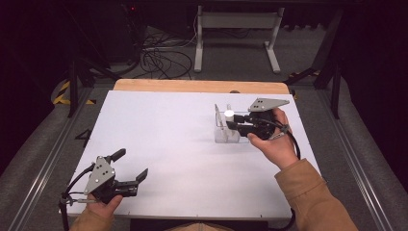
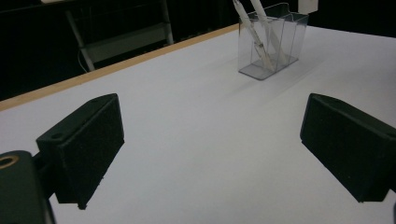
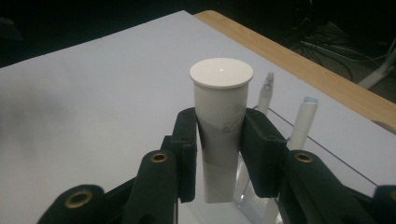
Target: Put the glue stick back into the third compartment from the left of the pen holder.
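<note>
Tube (image 3: 219, 135), white and capped, stands upright in the frame's middle, clamped between the right gripper's (image 3: 219, 154) jaws just above a clear holder (image 1: 226, 132) with two pens (image 3: 301, 123). Left gripper (image 1: 131, 166), lower left of the high view, gapes wide and empty over the table (image 1: 163, 134).

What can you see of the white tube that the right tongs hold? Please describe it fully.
The white tube is a round, matte, plastic-looking cylinder with a wider flat cap on top. It stands upright, and some faint grey print shows on its side. The right tongs are shut on it, their black pads pressing its two sides just below the cap. It is above the clear holder, where two white pens lean. Whether its lower end touches the holder cannot be told.
</note>
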A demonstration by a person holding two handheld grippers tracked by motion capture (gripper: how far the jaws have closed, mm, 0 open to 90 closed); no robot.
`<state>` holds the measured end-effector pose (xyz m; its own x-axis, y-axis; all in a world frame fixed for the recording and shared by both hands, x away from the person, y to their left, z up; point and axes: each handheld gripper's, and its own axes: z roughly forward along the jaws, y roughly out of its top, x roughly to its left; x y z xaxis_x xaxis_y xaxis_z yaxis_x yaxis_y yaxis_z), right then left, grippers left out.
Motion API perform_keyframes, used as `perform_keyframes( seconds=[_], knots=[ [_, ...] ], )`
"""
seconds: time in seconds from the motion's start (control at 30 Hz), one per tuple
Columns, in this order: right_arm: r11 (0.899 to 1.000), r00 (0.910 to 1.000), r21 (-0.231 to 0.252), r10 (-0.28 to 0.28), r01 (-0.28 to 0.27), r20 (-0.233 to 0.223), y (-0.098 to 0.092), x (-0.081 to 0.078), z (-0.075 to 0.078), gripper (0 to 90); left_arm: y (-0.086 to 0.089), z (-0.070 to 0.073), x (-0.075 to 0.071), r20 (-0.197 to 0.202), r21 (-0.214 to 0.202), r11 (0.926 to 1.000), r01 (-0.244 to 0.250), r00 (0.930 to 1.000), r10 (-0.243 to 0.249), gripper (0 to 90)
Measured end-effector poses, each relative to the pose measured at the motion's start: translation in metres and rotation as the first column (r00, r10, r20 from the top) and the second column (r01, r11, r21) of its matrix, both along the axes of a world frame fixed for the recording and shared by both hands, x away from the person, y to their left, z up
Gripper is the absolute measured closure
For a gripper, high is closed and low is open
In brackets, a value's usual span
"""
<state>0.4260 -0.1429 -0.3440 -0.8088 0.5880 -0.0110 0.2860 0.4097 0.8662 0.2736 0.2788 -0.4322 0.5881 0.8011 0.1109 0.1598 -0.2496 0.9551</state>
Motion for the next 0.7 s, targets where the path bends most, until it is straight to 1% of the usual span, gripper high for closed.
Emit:
perform_keyframes(
  seconds=[0.13, 0.3, 0.43, 0.5, 0.6, 0.7],
  knots=[
    [0.997, 0.9979, 0.038, -0.063, 0.063, -0.013, -0.007, 0.003, -0.001, 68.1, 0.000, 0.000, 0.000, 0.001, 0.000, 1.0000, 0.000, 1.0000, 0.000, 6.8],
    [0.990, 0.9916, 0.057, -0.124, 0.126, -0.036, -0.015, 0.007, -0.004, 68.1, 0.000, 0.000, 0.000, 0.002, 0.001, 1.0000, -0.002, 1.0000, 0.002, 6.8],
    [0.982, 0.9839, 0.069, -0.173, 0.176, -0.045, -0.020, 0.010, -0.006, 68.1, 0.000, 0.000, 0.001, 0.004, 0.000, 1.0000, -0.002, 1.0000, 0.002, 6.8],
    [0.976, 0.9784, 0.076, -0.203, 0.205, -0.042, -0.023, 0.011, -0.007, 68.1, 0.000, 0.000, 0.000, 0.002, -0.001, 1.0000, -0.003, 1.0000, 0.003, 6.8],
    [0.969, 0.9727, 0.084, -0.229, 0.232, -0.035, -0.027, 0.013, -0.007, 68.1, 0.000, 0.000, 0.000, 0.001, 0.000, 1.0000, -0.002, 1.0000, 0.002, 6.8],
    [0.963, 0.9664, 0.077, -0.256, 0.257, -0.026, -0.030, 0.015, -0.009, 68.1, 0.000, 0.000, 0.000, 0.000, 0.000, 1.0000, -0.003, 1.0000, 0.003, 6.8]
  ],
)
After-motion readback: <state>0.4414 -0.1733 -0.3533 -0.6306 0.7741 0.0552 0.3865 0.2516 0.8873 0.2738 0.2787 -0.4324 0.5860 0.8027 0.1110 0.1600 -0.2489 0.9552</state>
